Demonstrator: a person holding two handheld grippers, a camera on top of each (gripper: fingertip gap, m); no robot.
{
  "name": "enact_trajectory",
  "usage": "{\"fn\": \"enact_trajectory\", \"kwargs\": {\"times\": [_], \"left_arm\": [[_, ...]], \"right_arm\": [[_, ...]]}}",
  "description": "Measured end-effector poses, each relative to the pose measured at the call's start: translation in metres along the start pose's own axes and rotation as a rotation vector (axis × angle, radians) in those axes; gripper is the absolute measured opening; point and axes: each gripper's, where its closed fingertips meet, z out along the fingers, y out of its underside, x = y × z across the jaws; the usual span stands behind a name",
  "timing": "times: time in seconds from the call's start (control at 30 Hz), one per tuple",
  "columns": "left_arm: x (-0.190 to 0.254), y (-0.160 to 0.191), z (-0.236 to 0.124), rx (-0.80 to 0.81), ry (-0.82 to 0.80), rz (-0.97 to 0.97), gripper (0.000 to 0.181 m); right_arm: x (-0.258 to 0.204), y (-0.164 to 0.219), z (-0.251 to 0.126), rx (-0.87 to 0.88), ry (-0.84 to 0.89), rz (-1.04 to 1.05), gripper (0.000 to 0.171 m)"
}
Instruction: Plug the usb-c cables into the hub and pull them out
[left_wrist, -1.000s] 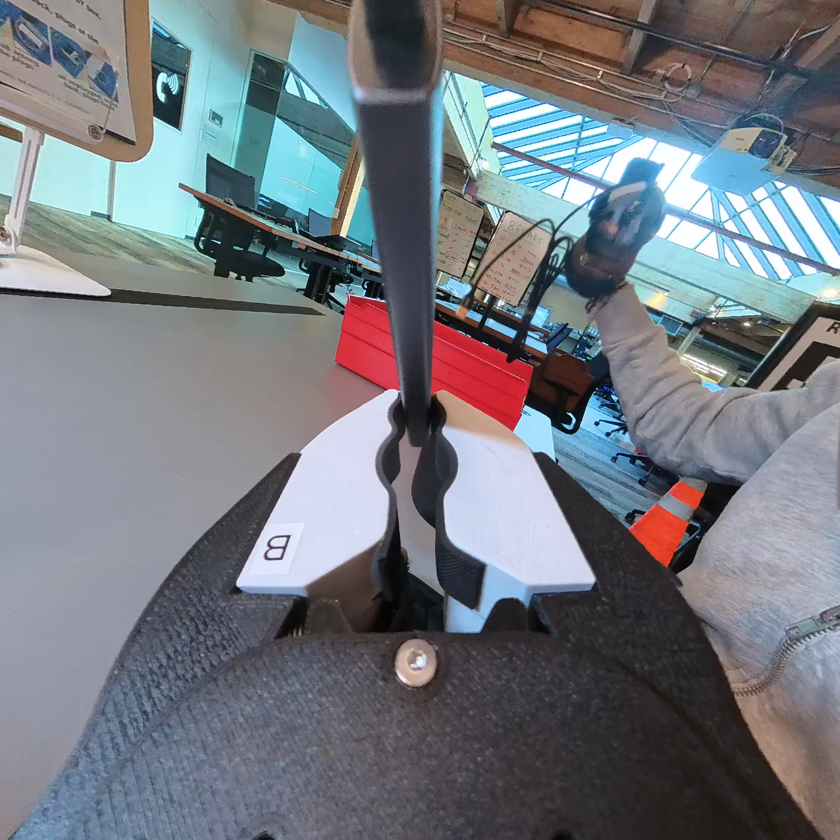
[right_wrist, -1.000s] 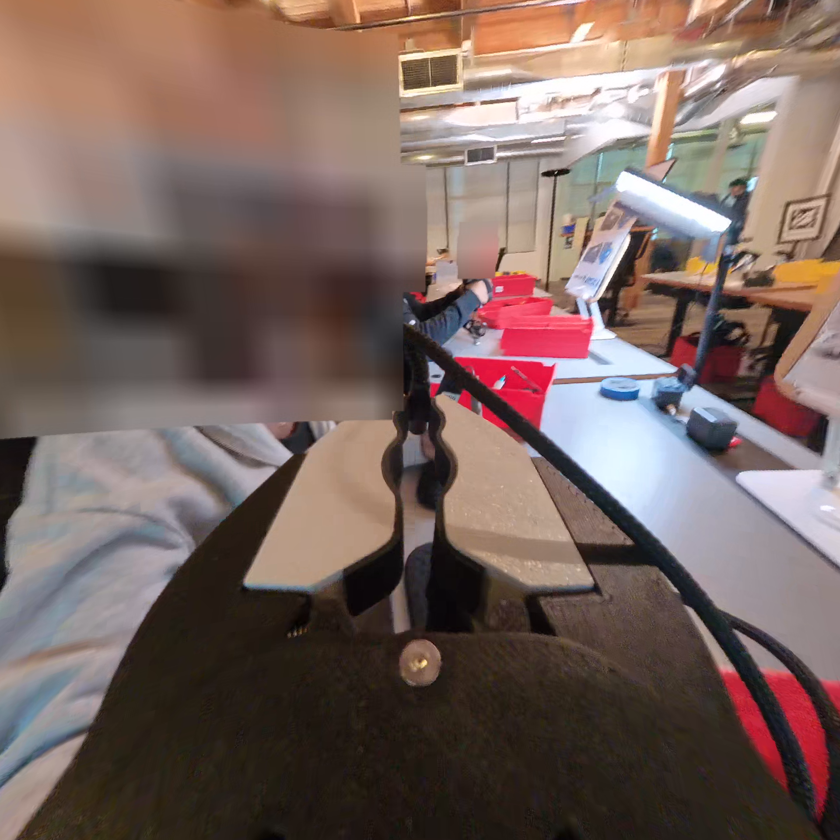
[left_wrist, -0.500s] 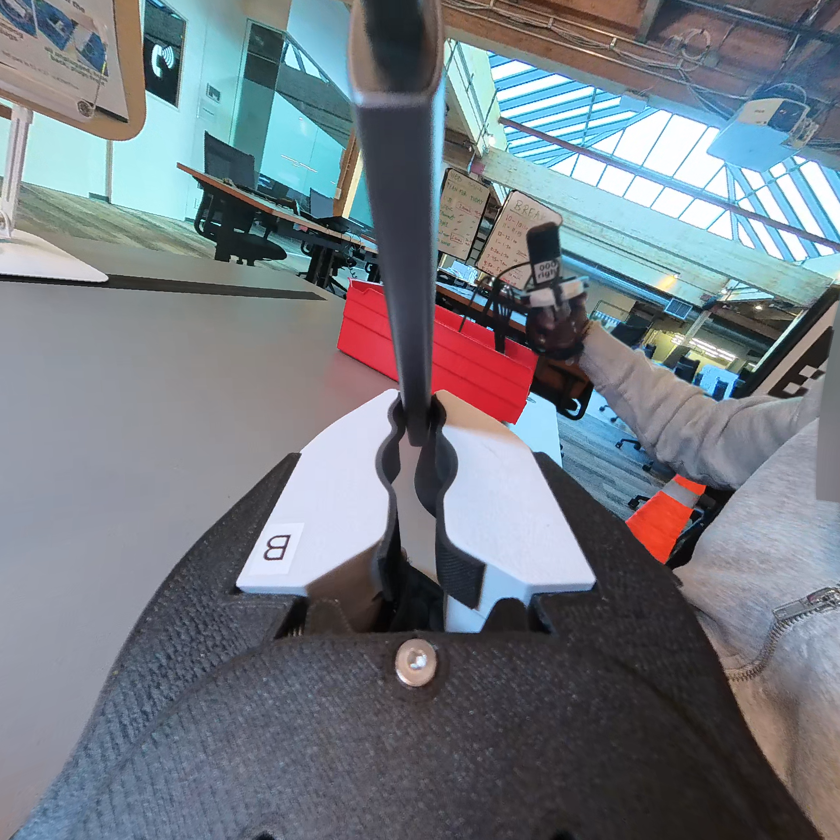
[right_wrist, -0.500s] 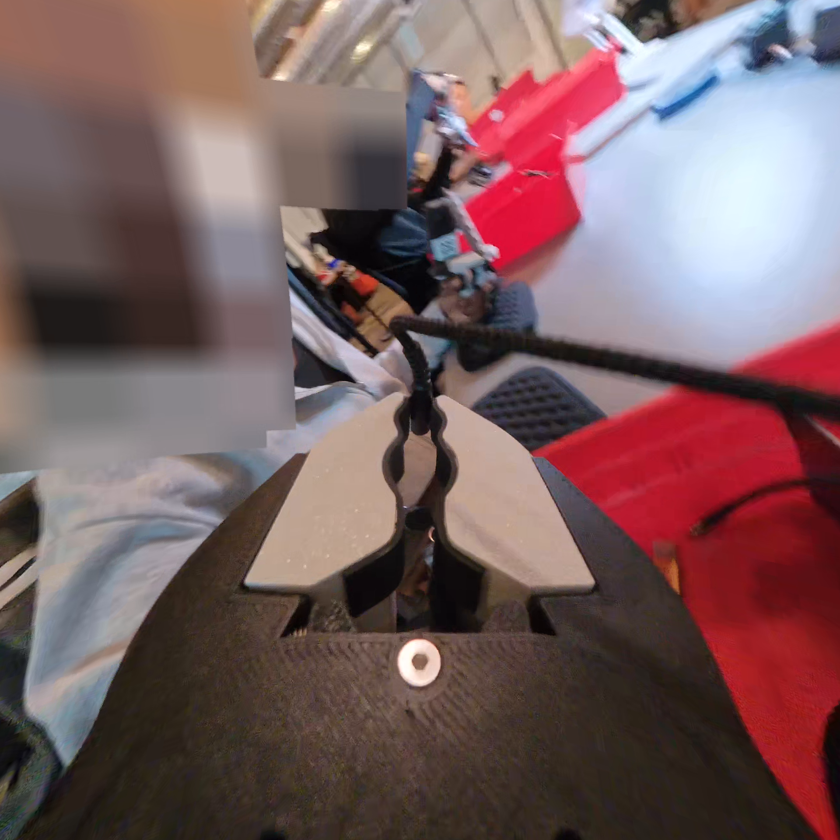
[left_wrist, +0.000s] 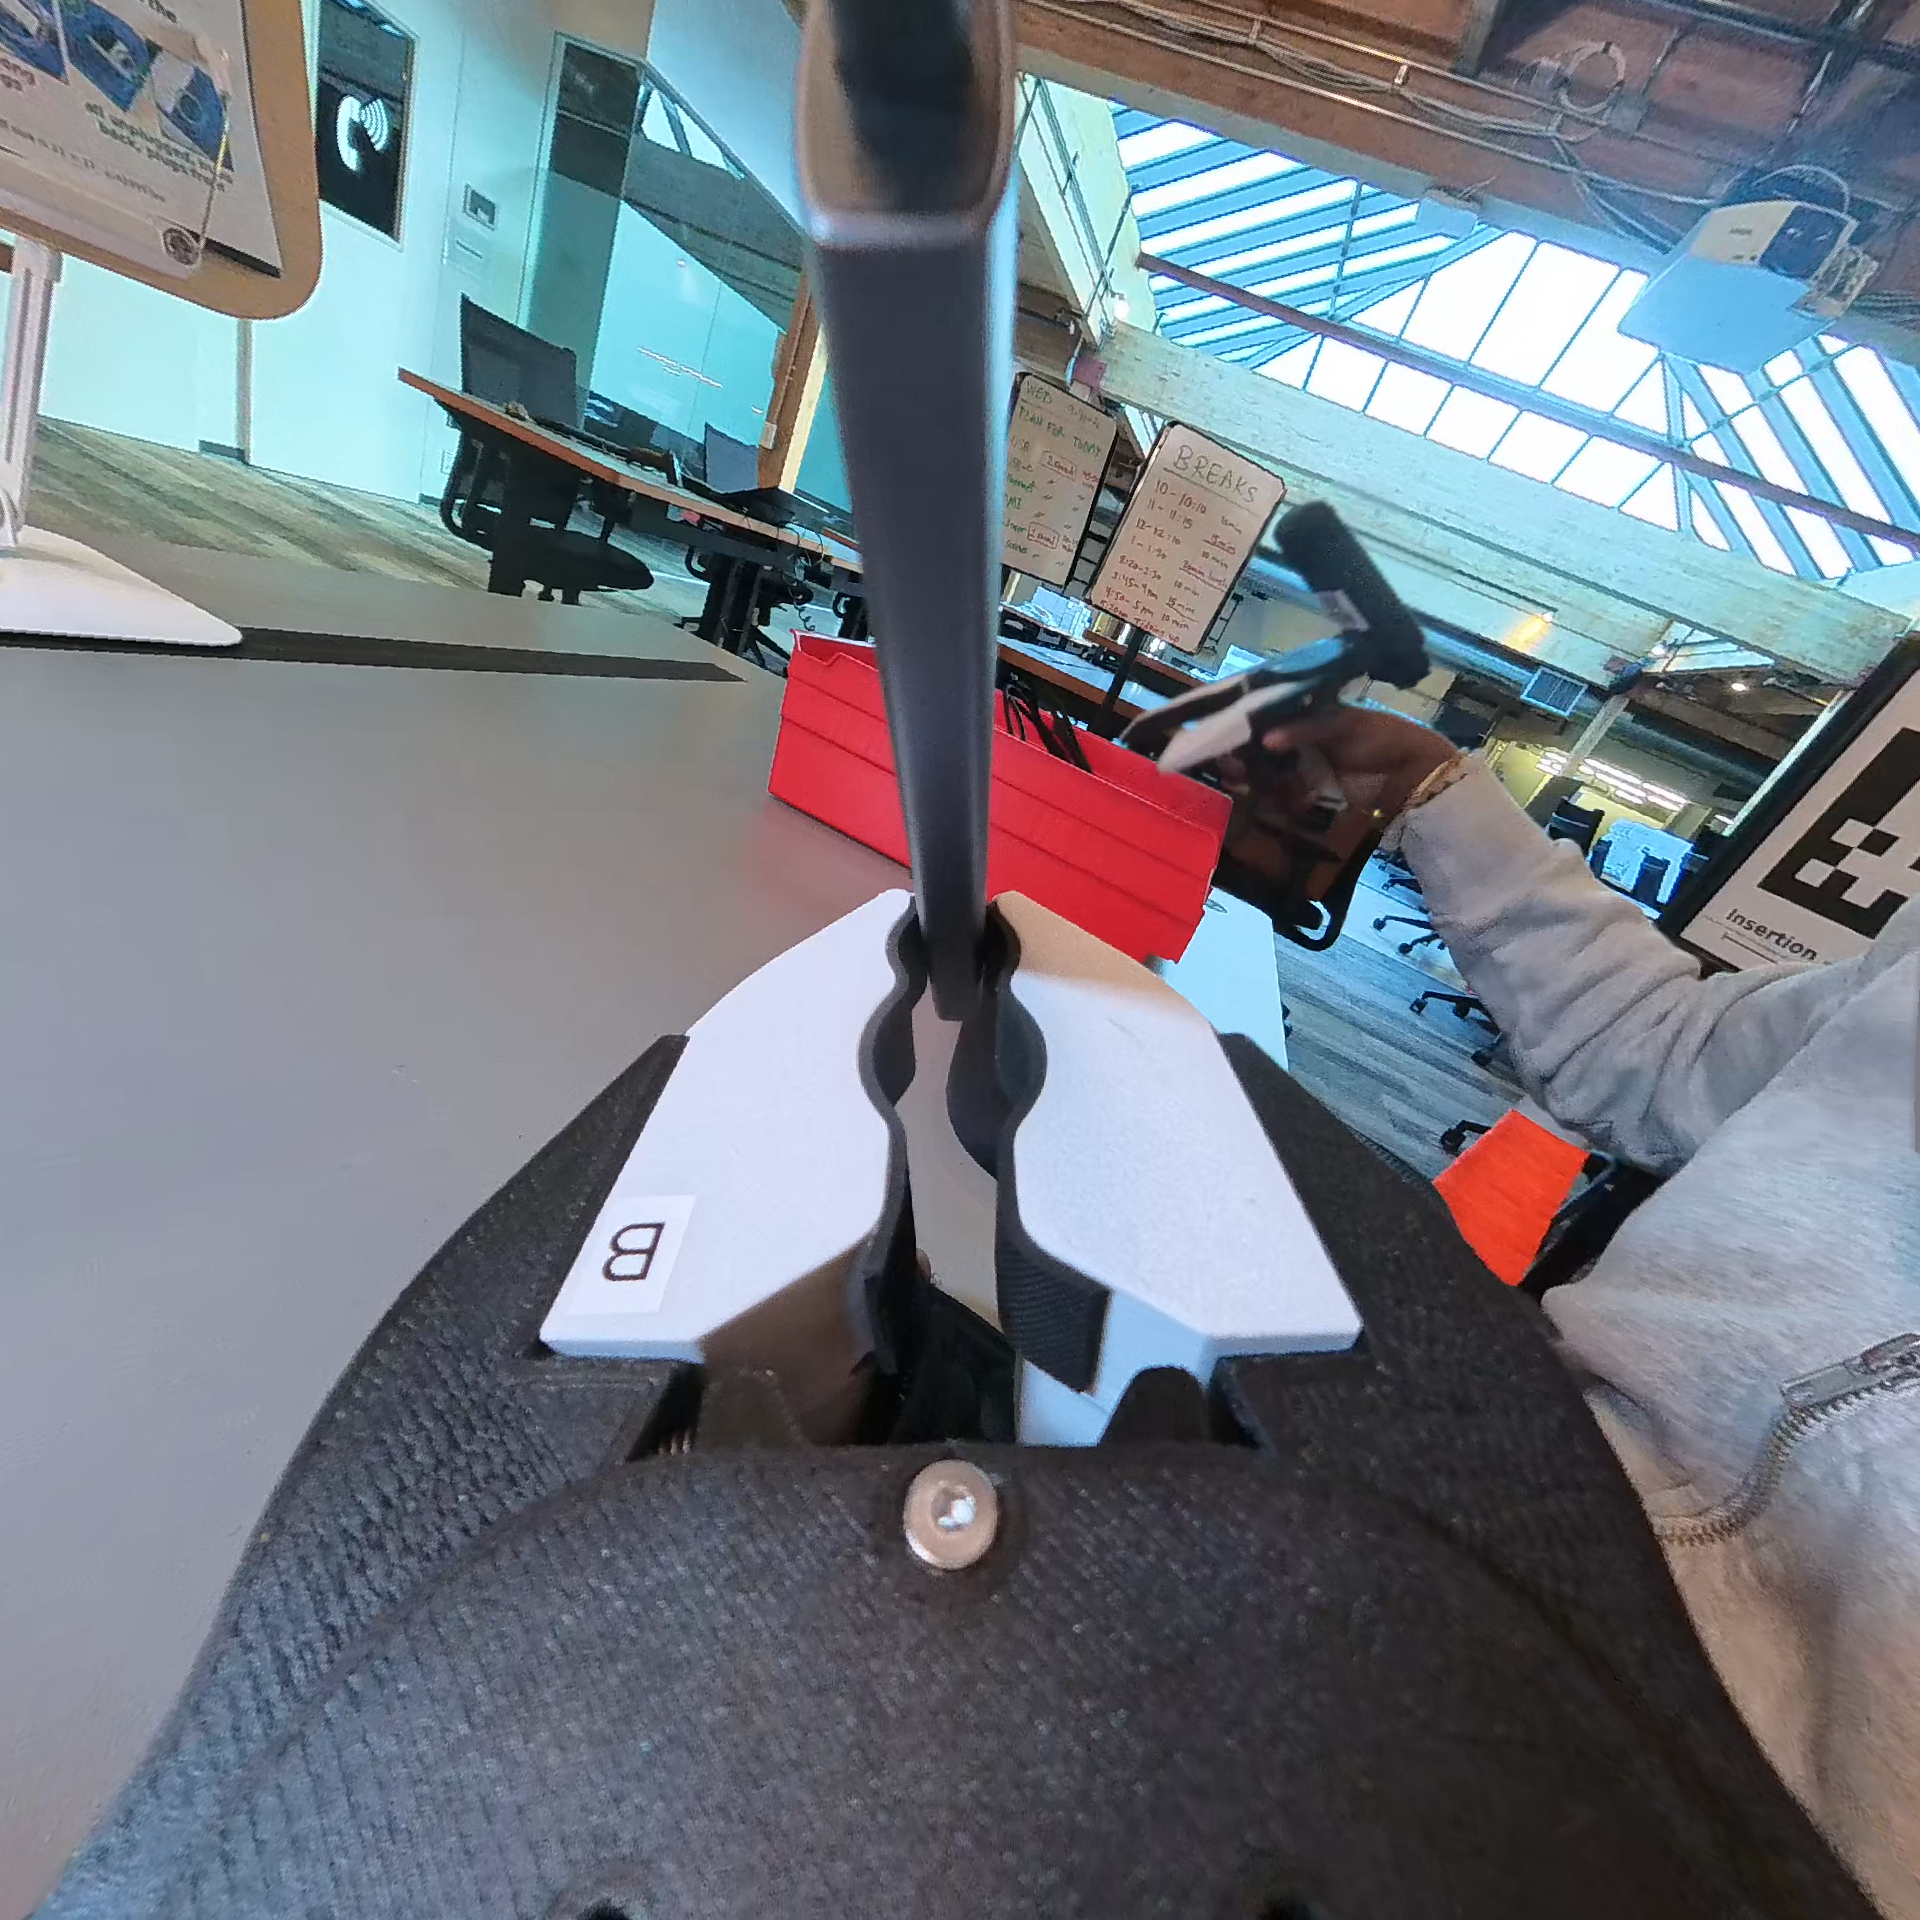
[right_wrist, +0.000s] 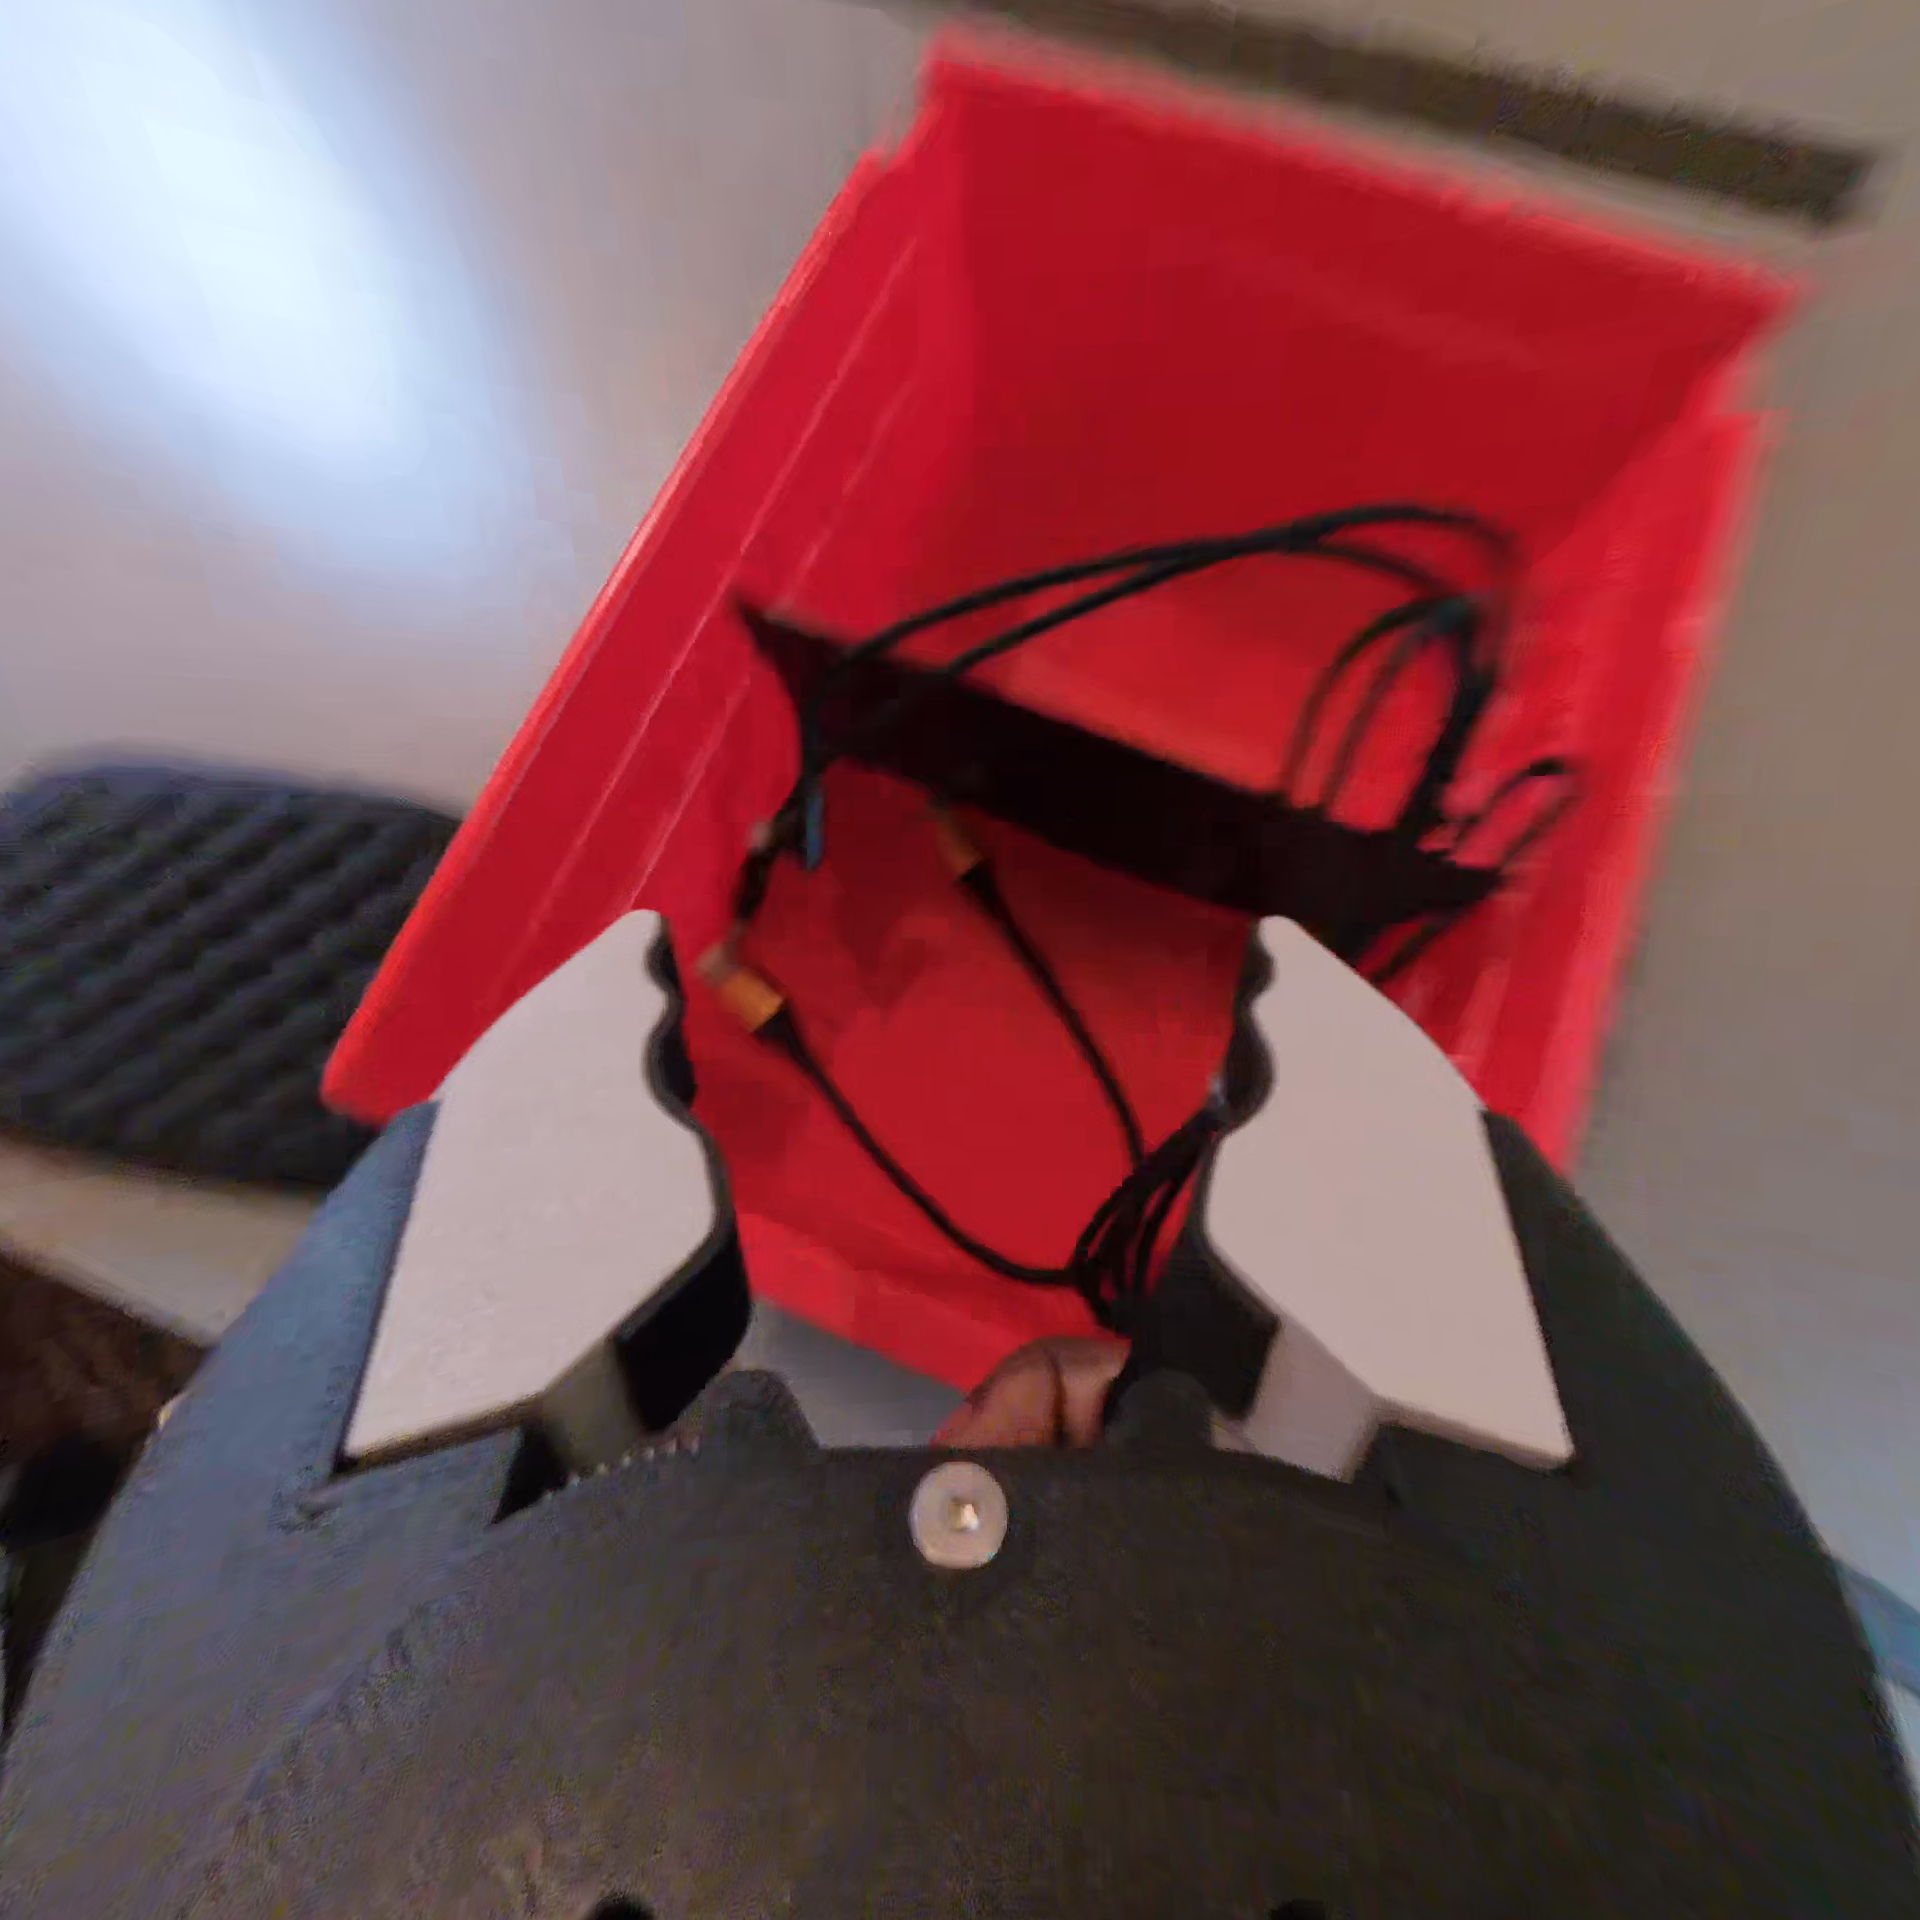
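Observation:
My left gripper (left_wrist: 951, 935) is shut on the hub (left_wrist: 914, 520), a long dark grey bar that stands up out of the jaws above the grey table. My right gripper (right_wrist: 956, 987) is open, its jaws wide apart, and points down into a red bin (right_wrist: 1195, 343). Several thin black USB-C cables (right_wrist: 1039, 1039) with orange-tipped plugs (right_wrist: 743, 992) lie in the bin beside a black strip (right_wrist: 1122, 790). A cable bundle (right_wrist: 1138, 1216) rests near the right finger. In the left wrist view the right gripper (left_wrist: 1195, 727) hovers over the bin (left_wrist: 997, 831). The right view is blurred.
The grey table (left_wrist: 364, 883) spreads to the left, with a white sign stand (left_wrist: 94, 603) at its far edge. An orange cone (left_wrist: 1507, 1184) and a black-and-white marker board (left_wrist: 1829, 831) stand at the right. A black mesh chair (right_wrist: 187, 935) is left of the bin. Some 40 cm of space lies between my two pairs of fingers.
My right gripper has swung down from head height to over the red bin and opened, letting go of the braided black cable. The left gripper has held still with the hub.

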Motion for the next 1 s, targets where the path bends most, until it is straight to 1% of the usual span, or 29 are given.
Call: {"fn": "enact_trajectory", "kwargs": {"times": [0.03, 0.1, 0.17, 0.23, 0.33, 0.37, 0.4, 0.47, 0.53, 0.6, 0.63, 0.7, 0.73, 0.8, 0.87, 0.93, 1.0], "left_arm": [[0.000, 0.000, 0.000, -0.002, -0.001, 0.002, 0.011], [0.000, 0.001, 0.000, -0.005, -0.001, 0.003, 0.011], [0.000, 0.000, 0.000, -0.004, -0.001, 0.002, 0.011], [0.000, 0.000, 0.000, -0.001, -0.001, -0.002, 0.011], [0.000, -0.001, -0.001, 0.007, -0.002, 0.000, 0.011], [0.000, -0.001, -0.001, 0.009, -0.002, 0.002, 0.011], [0.000, -0.001, -0.001, 0.010, -0.002, 0.001, 0.011], [0.000, -0.002, -0.002, 0.013, 0.001, -0.005, 0.011], [0.000, -0.002, -0.002, 0.015, 0.003, -0.010, 0.011], [0.000, -0.002, -0.002, 0.017, 0.002, -0.008, 0.011], [0.000, -0.002, -0.002, 0.017, 0.000, -0.004, 0.011], [0.000, -0.002, -0.002, 0.014, -0.001, -0.002, 0.011], [0.000, -0.001, -0.001, 0.012, -0.002, -0.002, 0.011], [0.000, -0.001, -0.001, 0.012, -0.004, -0.002, 0.011], [0.000, -0.001, -0.001, 0.014, -0.006, -0.002, 0.011], [-0.001, -0.002, -0.001, 0.015, -0.006, -0.004, 0.011], [-0.001, -0.002, -0.001, 0.017, -0.005, -0.008, 0.011]], "right_arm": [[0.013, -0.012, -0.005, 0.062, 0.063, 0.066, 0.114], [0.031, -0.023, -0.006, 0.125, 0.149, 0.173, 0.136], [0.035, -0.025, 0.008, 0.144, 0.200, 0.247, 0.146], [0.032, -0.023, 0.028, 0.132, 0.239, 0.301, 0.146], [0.042, -0.001, 0.056, 0.016, 0.363, 0.335, 0.147], [0.041, 0.006, 0.064, -0.014, 0.363, 0.341, 0.147], [0.042, 0.008, 0.069, -0.007, 0.363, 0.344, 0.147], [0.044, 0.009, 0.069, 0.000, 0.354, 0.360, 0.146], [0.047, 0.012, 0.066, -0.010, 0.359, 0.347, 0.138], [0.049, 0.015, 0.061, -0.007, 0.377, 0.328, 0.117], [0.050, 0.016, 0.060, 0.006, 0.379, 0.325, 0.102], [0.052, 0.019, 0.056, 0.035, 0.396, 0.317, 0.078], [0.055, 0.021, 0.053, 0.045, 0.414, 0.313, 0.062], [0.063, 0.023, 0.046, 0.082, 0.478, 0.299, 0.016], [0.057, 0.021, 0.047, 0.112, 0.414, 0.312, 0.014], [0.058, 0.020, 0.044, 0.118, 0.416, 0.292, 0.012], [0.058, 0.015, 0.039, 0.132, 0.425, 0.217, 0.012]]}}
